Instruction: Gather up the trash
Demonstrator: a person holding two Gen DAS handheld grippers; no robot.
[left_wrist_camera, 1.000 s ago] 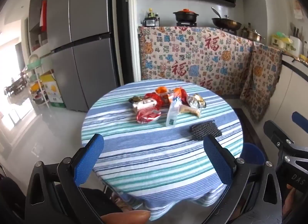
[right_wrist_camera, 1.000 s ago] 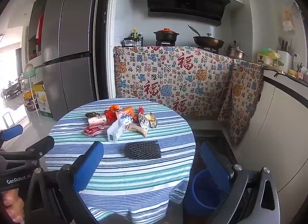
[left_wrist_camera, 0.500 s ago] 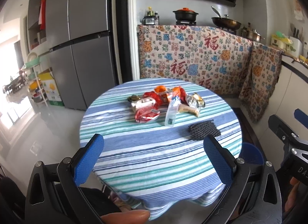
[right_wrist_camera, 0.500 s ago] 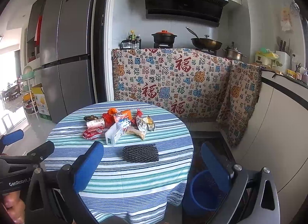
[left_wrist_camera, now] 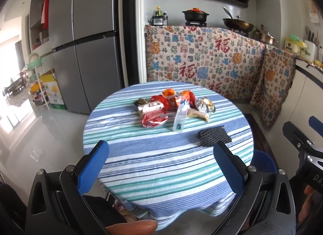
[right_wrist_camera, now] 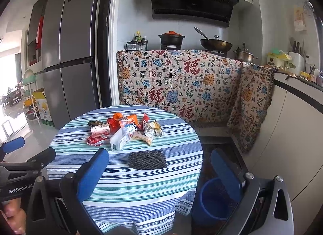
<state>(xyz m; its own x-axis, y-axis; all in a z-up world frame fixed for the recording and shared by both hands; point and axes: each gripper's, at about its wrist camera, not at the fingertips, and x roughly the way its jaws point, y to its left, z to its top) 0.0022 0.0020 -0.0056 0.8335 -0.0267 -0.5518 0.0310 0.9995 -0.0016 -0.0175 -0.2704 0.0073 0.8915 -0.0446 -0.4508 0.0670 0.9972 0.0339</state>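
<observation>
Two claws spread wide, nothing picked yet

Both the left claw (left_wrist_camera: pixel 161 163) and right claw (right_wrist_camera: pixel 159 171) hang released short of the surface (right_wrist_camera: pixel 141 182); wrappers (right_wrist_camera: pixel 125 130) lie heaped mid-cloth, with the blue bin (right_wrist_camera: pixel 210 200) waiting on the floor beside.

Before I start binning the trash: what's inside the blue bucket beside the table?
The blue bucket shows only a dark interior; the right tool covers part, so contents are unclear.
</observation>
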